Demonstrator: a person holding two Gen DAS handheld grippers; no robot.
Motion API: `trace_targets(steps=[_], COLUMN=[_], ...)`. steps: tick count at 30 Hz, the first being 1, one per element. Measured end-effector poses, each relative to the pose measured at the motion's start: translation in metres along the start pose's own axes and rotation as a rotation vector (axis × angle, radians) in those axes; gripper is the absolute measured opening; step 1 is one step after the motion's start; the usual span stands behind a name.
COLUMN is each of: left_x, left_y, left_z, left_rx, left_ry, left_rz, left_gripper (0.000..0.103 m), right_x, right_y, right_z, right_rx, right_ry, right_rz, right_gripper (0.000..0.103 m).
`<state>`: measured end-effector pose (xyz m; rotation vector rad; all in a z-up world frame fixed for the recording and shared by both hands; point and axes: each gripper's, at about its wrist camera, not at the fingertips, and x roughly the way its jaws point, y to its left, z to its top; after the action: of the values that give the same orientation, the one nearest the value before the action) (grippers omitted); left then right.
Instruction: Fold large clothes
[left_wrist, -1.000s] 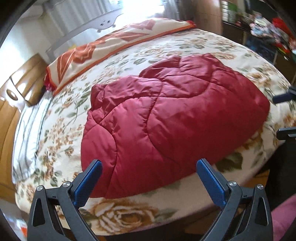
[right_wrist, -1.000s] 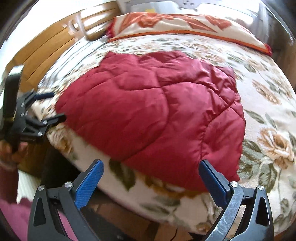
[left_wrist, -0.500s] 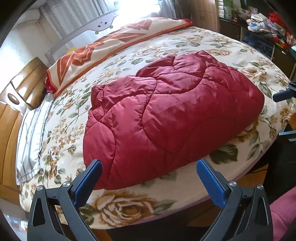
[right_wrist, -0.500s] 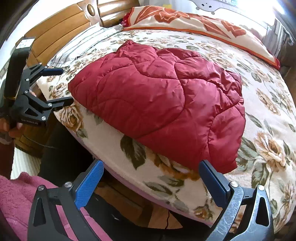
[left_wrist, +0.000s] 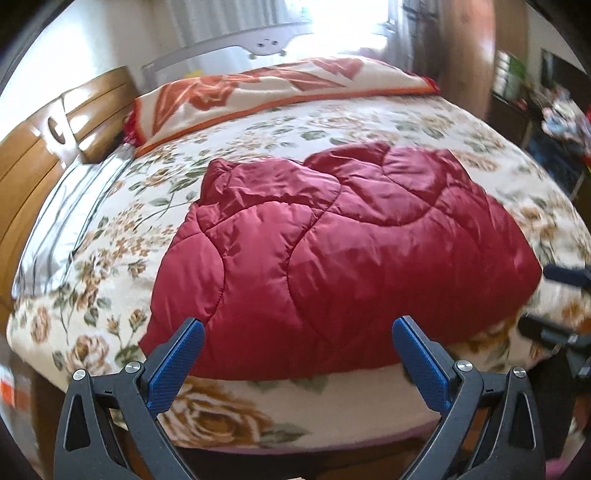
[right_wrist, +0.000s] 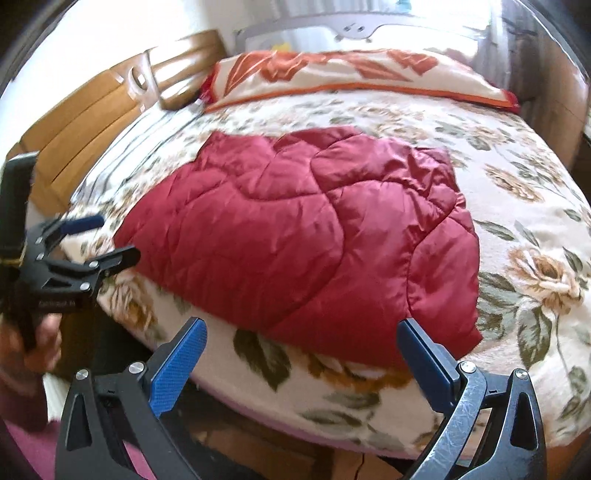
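A quilted red jacket (left_wrist: 343, 266) lies folded into a broad, puffy bundle on a bed spread with a cream floral blanket (left_wrist: 110, 280), its near edge reaching the blanket's front border. The left gripper (left_wrist: 298, 332) hangs just short of that near edge, its blue-padded fingers (left_wrist: 177, 365) spread wide and clasping nothing. The right gripper (right_wrist: 302, 332) hovers off the bundle's right-hand corner with its jaws likewise parted and empty. From the right wrist camera the left gripper appears again at the far left of the picture, its black frame gripped by a person's hand (right_wrist: 40, 343), its tips just beside the jacket's left edge; motion blur leaves it unclear whether they touch the fabric. From the left wrist camera the right gripper's dark tips show, blurred, at the right margin beside the bundle. Beyond the garment, a long pillow (left_wrist: 280, 88) with orange-red rose print and an orange border runs across the far side of the bed. A wooden headboard (left_wrist: 48, 147) stands on the left, with striped grey bedding (left_wrist: 62, 221) lying between it and the floral blanket.
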<state>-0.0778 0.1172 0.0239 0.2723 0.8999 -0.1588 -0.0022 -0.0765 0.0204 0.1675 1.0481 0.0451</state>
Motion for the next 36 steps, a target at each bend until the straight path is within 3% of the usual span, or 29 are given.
trace_targets(steps=[10, 36], left_x=[0.012, 0.011], left_y=[-0.001, 0.001], left_z=[-0.007, -0.003], left_rx=[-0.045, -0.045], left_ry=[0.006, 0.006], left_rz=[0.027, 0.016], left_gripper=[0.102, 0.102], right_x=[0.022, 0.023], right_y=[0.003, 0.005], right_z=[-0.008, -0.003], right_rx=[0.056, 0.057], right_ry=[-0.088, -0.081], right_rz=[-0.062, -0.057], right_gripper=[0.103, 0.103])
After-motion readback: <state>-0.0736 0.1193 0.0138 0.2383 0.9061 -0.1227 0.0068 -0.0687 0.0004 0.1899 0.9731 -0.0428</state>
